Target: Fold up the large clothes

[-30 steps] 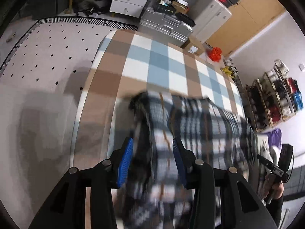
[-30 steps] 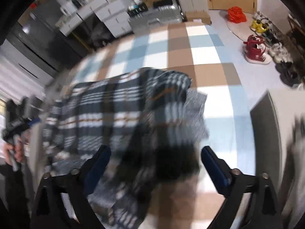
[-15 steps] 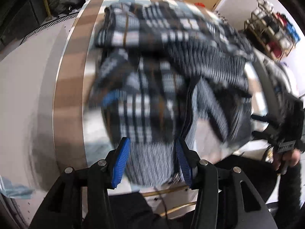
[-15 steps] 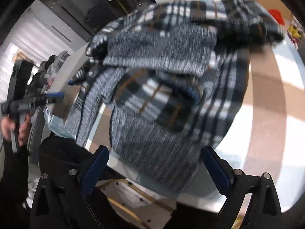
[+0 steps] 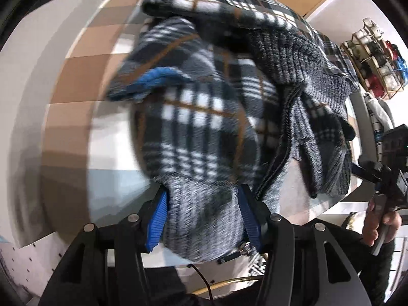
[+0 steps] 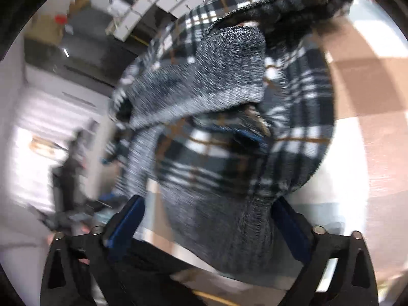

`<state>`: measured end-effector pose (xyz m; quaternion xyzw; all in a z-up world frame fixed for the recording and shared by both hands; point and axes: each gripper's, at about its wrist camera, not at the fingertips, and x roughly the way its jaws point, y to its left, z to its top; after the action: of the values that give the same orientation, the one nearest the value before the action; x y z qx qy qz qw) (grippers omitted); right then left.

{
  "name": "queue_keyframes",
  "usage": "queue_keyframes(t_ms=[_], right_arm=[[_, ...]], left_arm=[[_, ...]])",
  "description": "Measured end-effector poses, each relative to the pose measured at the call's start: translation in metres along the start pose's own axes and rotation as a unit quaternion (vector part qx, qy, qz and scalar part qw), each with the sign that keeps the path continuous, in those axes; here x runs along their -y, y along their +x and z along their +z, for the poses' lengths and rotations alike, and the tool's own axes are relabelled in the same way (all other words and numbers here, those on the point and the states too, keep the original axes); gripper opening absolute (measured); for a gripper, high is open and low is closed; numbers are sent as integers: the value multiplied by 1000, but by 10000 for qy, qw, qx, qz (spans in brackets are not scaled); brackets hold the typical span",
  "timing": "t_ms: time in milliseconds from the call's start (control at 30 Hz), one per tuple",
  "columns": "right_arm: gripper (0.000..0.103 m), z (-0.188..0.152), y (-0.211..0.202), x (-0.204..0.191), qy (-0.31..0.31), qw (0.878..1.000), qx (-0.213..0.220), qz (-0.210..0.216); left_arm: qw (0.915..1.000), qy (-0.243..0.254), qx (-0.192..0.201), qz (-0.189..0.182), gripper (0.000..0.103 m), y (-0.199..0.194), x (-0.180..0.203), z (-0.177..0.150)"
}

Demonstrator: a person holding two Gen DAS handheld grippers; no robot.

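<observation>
The plaid jacket (image 5: pixel 204 117) is lying bunched on the checked tablecloth (image 5: pixel 84 76), its grey ribbed hem hanging over the near edge. The left gripper (image 5: pixel 202 219) is grasping that hem, its blue fingers (image 5: pixel 158 219) pressing the knit from both sides. The right gripper (image 6: pixel 207 221) is standing spread wide; the hem is sitting between its fingers (image 6: pixel 127 219), but the left one is staying clear of the cloth

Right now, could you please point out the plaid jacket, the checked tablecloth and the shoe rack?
plaid jacket (image 5: pixel 204 117): left wrist view, plaid front panel.
checked tablecloth (image 5: pixel 84 81): left wrist view, brown square.
shoe rack (image 5: pixel 374 61): left wrist view, middle shelf.
</observation>
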<state>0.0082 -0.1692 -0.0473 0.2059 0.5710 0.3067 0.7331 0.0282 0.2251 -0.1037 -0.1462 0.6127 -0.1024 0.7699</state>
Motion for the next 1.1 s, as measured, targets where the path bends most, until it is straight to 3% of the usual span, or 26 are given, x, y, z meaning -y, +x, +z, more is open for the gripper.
queue_keyframes(t_ms=[33, 67, 133, 200, 233, 267, 500, 567, 767, 867, 1100], right_arm=[[68, 2, 2, 4, 140, 9997, 25, 181], [60, 4, 5, 10, 303, 9988, 92, 365], [30, 5, 7, 21, 508, 9966, 199, 619], [16, 7, 2, 28, 658, 9942, 337, 784], [14, 8, -4, 30, 657, 9924, 498, 911], [14, 9, -11, 28, 558, 9917, 682, 938], [11, 8, -57, 21, 324, 9776, 1683, 1220], [11, 4, -68, 24, 362, 9755, 1825, 1175], [11, -15, -91, 48, 664, 9688, 2050, 1222], [11, -22, -101, 59, 907, 9703, 1938, 1127], [12, -23, -97, 78, 1231, 9857, 1130, -229]], left_arm=[[9999, -36, 49, -134, 49, 2, 0, 3], [9993, -98, 53, -348, 49, 3, 0, 5], [9960, -318, 139, -828, 49, 5, -4, 13], [9861, -712, 258, -1480, 38, 8, -16, 24], [9842, -791, 297, -1557, 14, 8, -20, 27], [9799, -868, 359, -1758, 9, 7, -24, 32], [9459, -1285, 1117, -2764, 6, -31, -40, 48], [9428, -1322, 1189, -2820, 6, -36, -36, 38], [9378, -1316, 1061, -3032, 6, -51, -32, 13], [9360, -1351, 963, -3103, 6, -54, -39, 6], [9593, -1586, 619, -2253, 6, -34, -56, 7]])
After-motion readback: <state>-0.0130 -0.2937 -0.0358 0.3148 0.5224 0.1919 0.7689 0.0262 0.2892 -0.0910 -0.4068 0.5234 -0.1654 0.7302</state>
